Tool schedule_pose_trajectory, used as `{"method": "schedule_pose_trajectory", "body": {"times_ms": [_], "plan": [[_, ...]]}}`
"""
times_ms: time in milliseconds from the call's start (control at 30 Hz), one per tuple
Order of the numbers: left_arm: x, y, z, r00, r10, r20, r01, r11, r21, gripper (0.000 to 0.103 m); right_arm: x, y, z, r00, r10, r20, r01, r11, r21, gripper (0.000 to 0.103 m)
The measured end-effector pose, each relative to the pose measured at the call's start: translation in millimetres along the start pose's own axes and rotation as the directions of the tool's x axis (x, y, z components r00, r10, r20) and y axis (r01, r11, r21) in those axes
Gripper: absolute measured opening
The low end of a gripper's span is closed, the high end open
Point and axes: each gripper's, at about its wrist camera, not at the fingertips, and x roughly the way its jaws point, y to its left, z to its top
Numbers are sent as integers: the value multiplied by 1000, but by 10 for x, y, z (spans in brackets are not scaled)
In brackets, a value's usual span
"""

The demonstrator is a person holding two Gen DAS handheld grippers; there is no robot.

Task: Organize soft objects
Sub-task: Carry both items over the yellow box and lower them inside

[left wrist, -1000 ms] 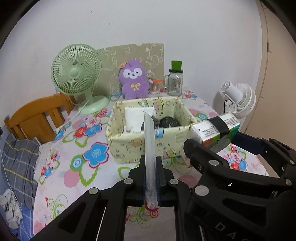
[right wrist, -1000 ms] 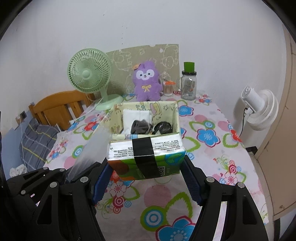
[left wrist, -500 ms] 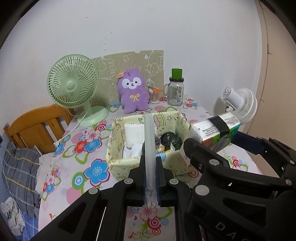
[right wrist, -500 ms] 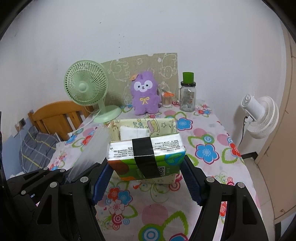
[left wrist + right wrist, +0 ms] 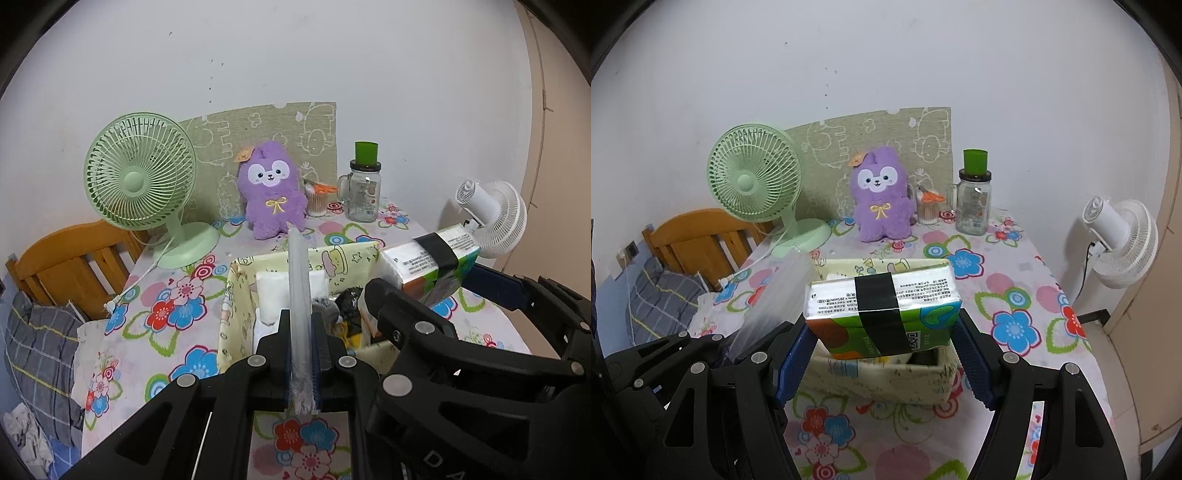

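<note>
My left gripper is shut on a thin clear plastic packet, which stands edge-on above the near left part of a yellow patterned fabric basket. The basket holds a white folded cloth and small grey and black soft items. My right gripper is shut on a green and orange tissue pack with a black tape band. It hangs just over the basket's near side and hides most of what is inside. A purple plush toy sits upright behind the basket, against the wall.
On the flowered tablecloth stand a green desk fan at back left, a glass jar with a green lid and a cup of cotton swabs. A white fan is off the table's right edge, a wooden chair to the left.
Both grippers moved forward over the table and slightly up, so the basket now lies directly under them. Their holds on the clear packet and the tissue pack are unchanged.
</note>
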Motion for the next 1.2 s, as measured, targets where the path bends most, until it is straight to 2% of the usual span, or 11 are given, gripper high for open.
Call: {"method": "schedule_pose_trajectory", "body": {"times_ms": [333, 567, 600, 667, 800, 867, 1033, 1200], "plan": [[307, 85, 99, 1000, -6, -21, 6, 1000, -18, 6, 312, -36, 142, 1000, -12, -13, 12, 1000, 21, 76], [607, 192, 105, 998, -24, -59, 20, 998, -60, 11, 537, -20, 172, 1000, -7, -29, 8, 1000, 19, 76], [649, 203, 103, 997, -25, -68, 21, 998, -64, 14, 574, -22, 173, 999, -7, -36, 8, 1000, 20, 76], [696, 224, 94, 997, -23, -70, 19, 997, -69, 35, 659, -21, 167, 999, -2, -49, 3, 1000, 22, 76], [774, 271, 69, 997, -20, -79, 14, 997, -78, 48, 796, 3, 161, 997, 4, -72, -3, 1000, 17, 76], [817, 299, 55, 996, -22, -89, 15, 996, -86, 60, 857, 21, 160, 997, 9, -79, -8, 1000, 13, 75], [896, 351, 16, 993, -24, -116, 14, 996, -91, 68, 981, 77, 148, 995, 10, -98, -10, 1000, -6, 75], [917, 343, -3, 993, -27, -119, 18, 997, -74, 68, 1080, 110, 138, 994, 10, -108, -12, 1000, -16, 76]]}}
